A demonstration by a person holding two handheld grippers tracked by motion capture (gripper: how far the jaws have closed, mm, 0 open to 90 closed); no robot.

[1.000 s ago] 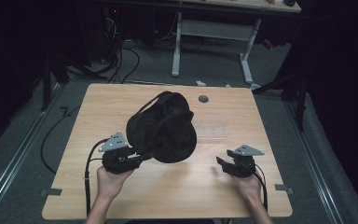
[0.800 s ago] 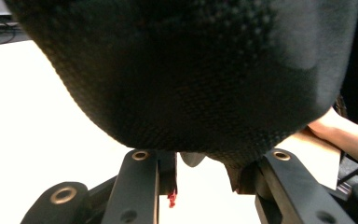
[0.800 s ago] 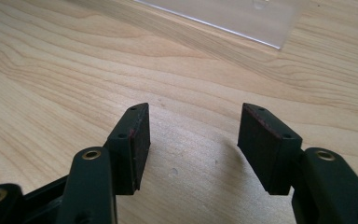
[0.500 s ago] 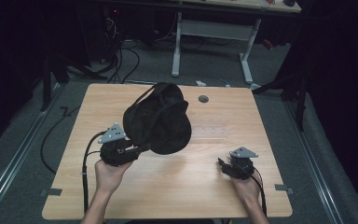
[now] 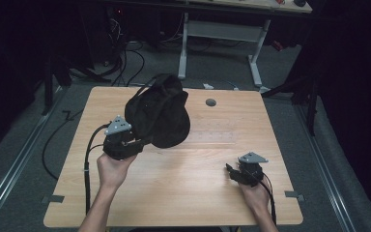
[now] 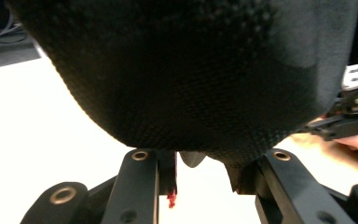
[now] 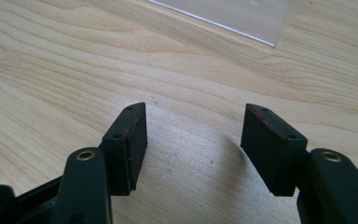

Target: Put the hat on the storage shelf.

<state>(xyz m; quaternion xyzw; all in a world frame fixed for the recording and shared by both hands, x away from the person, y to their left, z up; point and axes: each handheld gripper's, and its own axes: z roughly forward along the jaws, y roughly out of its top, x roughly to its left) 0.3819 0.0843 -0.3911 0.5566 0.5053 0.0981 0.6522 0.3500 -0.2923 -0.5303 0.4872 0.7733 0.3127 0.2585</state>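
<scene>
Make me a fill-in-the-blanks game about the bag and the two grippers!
1. The left gripper holds a bag that is ____ in colour.
2. The right gripper has nothing between its ____.
3. The table top is made of ____.
4. Seen from above, the bag is lifted on the ____ side of the table.

Missing words: black; fingers; wood; left

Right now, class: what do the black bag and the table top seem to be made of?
Black bag: probably woven synthetic fabric, matte; a fine mesh weave shows in the left gripper view, and it sags softly. Table top: wood or wood-look laminate, smooth, pale, with grain lines.
</scene>
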